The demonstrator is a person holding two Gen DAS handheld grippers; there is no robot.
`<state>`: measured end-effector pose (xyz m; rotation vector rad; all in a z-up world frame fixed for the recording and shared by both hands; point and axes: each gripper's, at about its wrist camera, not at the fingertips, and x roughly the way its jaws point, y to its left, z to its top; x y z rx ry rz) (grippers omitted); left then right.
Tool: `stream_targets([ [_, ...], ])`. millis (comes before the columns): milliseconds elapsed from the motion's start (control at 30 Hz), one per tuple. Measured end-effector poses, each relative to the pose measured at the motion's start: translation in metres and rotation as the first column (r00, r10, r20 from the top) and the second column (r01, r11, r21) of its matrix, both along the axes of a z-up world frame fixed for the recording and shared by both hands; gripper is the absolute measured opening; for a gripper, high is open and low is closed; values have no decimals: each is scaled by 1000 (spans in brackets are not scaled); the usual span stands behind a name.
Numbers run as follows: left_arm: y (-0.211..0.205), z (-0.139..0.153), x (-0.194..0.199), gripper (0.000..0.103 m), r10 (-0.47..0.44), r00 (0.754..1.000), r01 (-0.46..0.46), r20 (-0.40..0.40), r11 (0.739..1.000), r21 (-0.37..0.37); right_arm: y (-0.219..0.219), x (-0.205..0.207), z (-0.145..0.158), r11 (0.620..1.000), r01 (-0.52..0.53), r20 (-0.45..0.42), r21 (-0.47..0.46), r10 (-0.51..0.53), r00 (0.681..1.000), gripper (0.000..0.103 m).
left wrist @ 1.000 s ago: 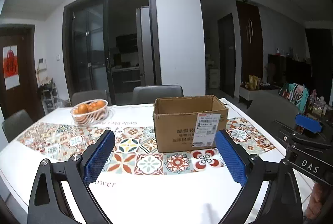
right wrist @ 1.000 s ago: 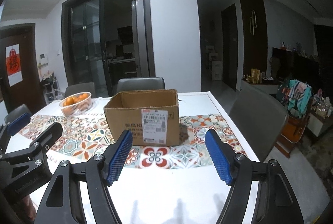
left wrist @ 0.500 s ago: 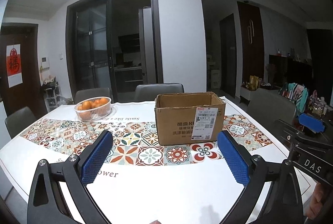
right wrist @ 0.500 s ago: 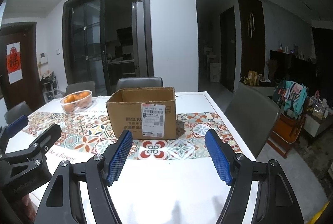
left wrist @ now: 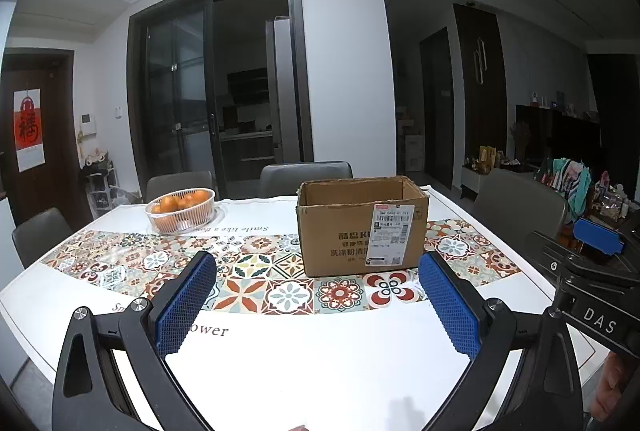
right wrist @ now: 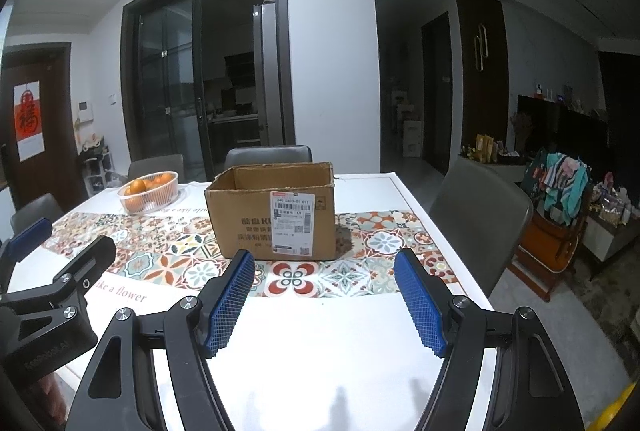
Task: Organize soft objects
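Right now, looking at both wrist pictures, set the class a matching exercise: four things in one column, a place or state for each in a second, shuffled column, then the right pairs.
Things
1. brown cardboard box
2. clear plastic basket of oranges
3. grey padded chair
4. right gripper

Places or states
A. beside the table's right edge
B. open, holding nothing
C. top flaps open, white shipping label on the front
D. far left part of the table, near the chairs

Pairs: 1-C, 2-D, 3-A, 4-B

"DAS" on the right tongs; "a flower" on the tablecloth.
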<state>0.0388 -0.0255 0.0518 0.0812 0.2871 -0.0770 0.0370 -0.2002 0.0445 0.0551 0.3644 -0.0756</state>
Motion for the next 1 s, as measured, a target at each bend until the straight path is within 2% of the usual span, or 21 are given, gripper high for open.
stream_targets([
  [1000, 4, -1, 1, 103, -1, 1000, 1, -14, 1000, -10, 2, -1, 1, 1000, -2, -1, -16, 2, 1000, 74],
])
